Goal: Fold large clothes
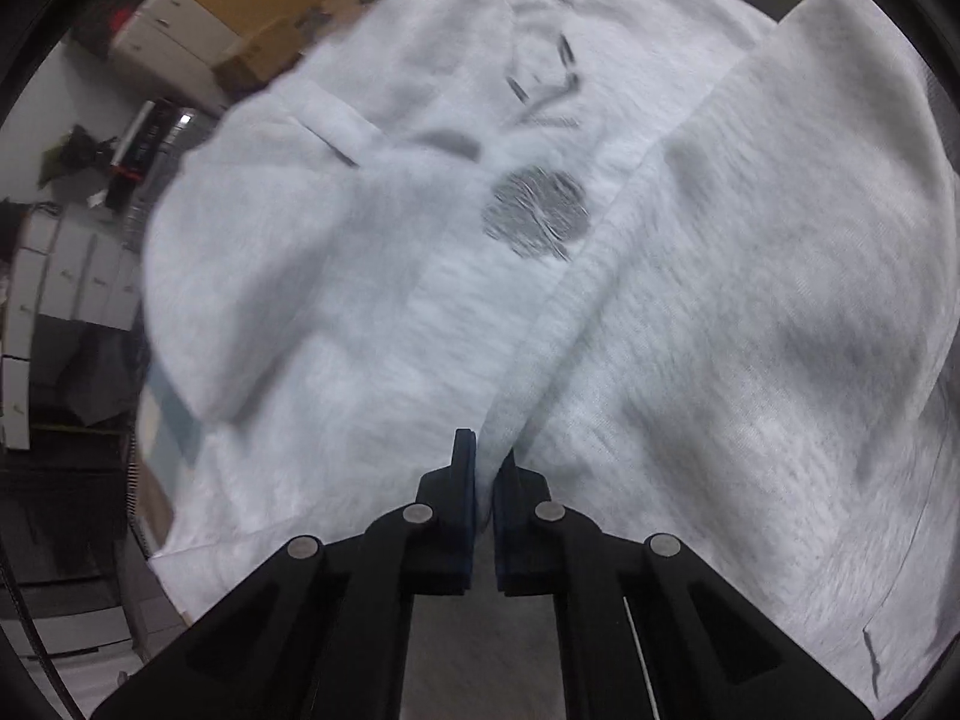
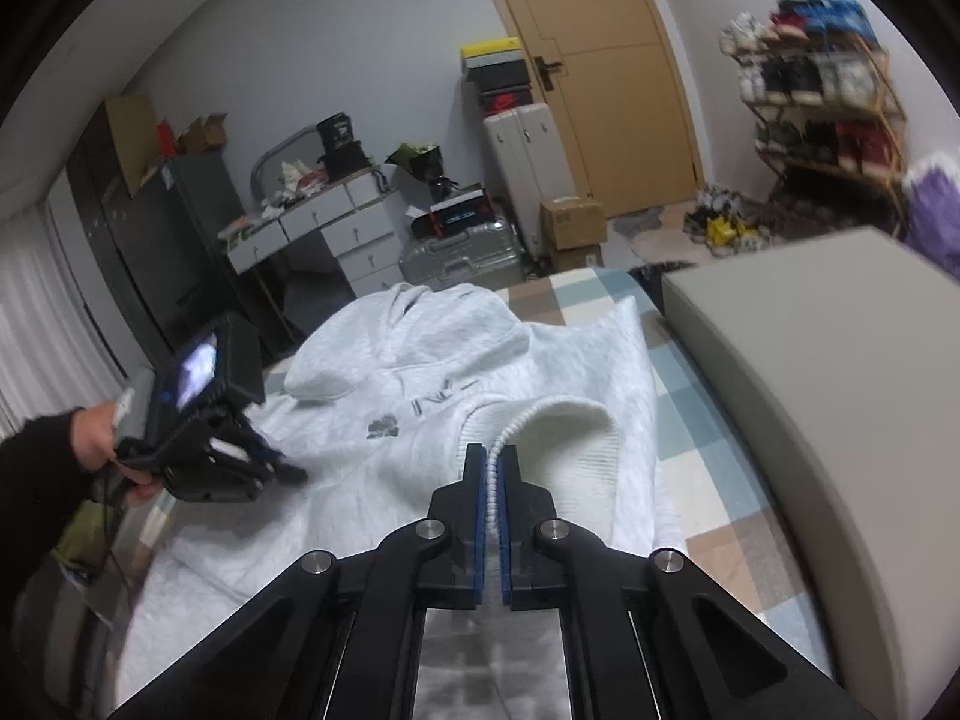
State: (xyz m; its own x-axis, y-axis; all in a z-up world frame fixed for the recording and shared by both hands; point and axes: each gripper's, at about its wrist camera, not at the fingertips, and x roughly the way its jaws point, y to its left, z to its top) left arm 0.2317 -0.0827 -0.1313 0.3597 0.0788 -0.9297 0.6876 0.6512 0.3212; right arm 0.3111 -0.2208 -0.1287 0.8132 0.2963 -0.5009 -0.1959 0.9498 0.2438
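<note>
Pinching both ends: right gripper (image 2: 493, 468) clamped on ribbed hem of the pale grey fleece hoodie (image 2: 432, 372), left gripper (image 1: 486, 468) clamped on a fabric fold. Hoodie lies on the checked bedspread (image 2: 690, 420), long axis toward frame top; hood farthest, so fold forward.

Blurred left-wrist view of the hoodie (image 1: 420, 252); shoe rack (image 2: 822, 78) smeared, its shoes indistinct.

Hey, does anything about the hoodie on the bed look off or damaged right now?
Nothing looks damaged. The hoodie is just rumpled mid-fold on the bed: the right tongs pinch its ribbed hem, lifted and curled over, and the left tongs pinch a fabric edge. The left view is blurred.
</note>
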